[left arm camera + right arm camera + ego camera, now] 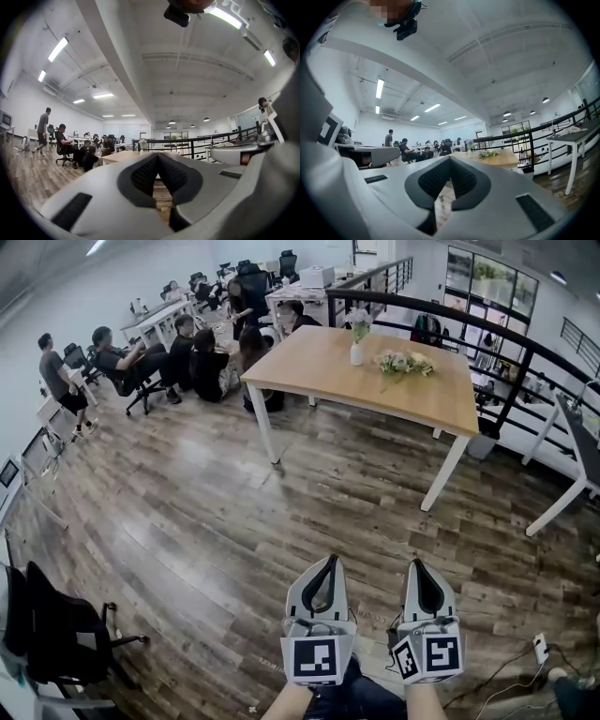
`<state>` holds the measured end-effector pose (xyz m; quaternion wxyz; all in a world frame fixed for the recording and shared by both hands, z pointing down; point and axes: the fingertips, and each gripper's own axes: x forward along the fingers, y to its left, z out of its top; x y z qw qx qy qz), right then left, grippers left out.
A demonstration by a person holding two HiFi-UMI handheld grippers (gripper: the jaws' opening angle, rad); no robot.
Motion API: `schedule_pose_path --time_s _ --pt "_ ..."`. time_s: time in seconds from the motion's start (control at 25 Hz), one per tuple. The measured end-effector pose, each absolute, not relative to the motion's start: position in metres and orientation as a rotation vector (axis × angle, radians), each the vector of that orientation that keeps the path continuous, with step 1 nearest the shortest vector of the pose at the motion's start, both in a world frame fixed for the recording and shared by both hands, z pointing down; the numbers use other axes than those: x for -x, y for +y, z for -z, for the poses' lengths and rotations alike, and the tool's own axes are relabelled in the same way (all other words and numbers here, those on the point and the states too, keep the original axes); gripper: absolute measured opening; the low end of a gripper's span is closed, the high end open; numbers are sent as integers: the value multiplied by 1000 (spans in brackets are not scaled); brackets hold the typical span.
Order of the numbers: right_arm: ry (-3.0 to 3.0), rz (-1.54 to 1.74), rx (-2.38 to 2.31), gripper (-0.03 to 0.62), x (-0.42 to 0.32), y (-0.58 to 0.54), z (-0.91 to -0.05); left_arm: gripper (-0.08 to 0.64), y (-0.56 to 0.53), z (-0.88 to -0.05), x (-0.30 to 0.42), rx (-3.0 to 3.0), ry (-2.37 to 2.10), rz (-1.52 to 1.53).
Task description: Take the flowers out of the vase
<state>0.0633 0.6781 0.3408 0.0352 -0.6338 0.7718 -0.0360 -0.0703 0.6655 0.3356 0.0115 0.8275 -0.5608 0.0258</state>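
1. Standing well apart from the table [309, 371], which lies at 12 o'clock in the head view across a stretch of wooden floor [187, 521]; judged to be the approach step, with no flower touched yet.
2. On the tabletop, toward the far edge: a white vase [356, 353] with flowers [358, 319] upright in it, and at its 3 o'clock a loose bunch [405, 363] lying flat, near the vase but apart from it.
3. Left gripper [331, 561] at 6 o'clock of the head view, aimed toward the table; jaws pressed together at the tips, pinching nothing and touching nothing.
4. Right gripper [416, 564] just beside it at its 3 o'clock, likewise closed tip to tip and empty.
5. Next move, by judgement: closing the distance to the table, spreading one pair of jaws, then coming in on the stems just above the vase mouth, with the other gripper free to steady the vase against tipping.
6. Seated people [202, 357] at 10 o'clock by the table's left end.
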Motion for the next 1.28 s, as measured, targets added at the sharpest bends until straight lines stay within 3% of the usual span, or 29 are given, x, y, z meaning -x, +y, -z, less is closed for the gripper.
schedule_pose_path --time_s 1.28 --pt "2303 142 2051 -9 -99 453 -347 33 428 -341 42 -2608 -1664 -102"
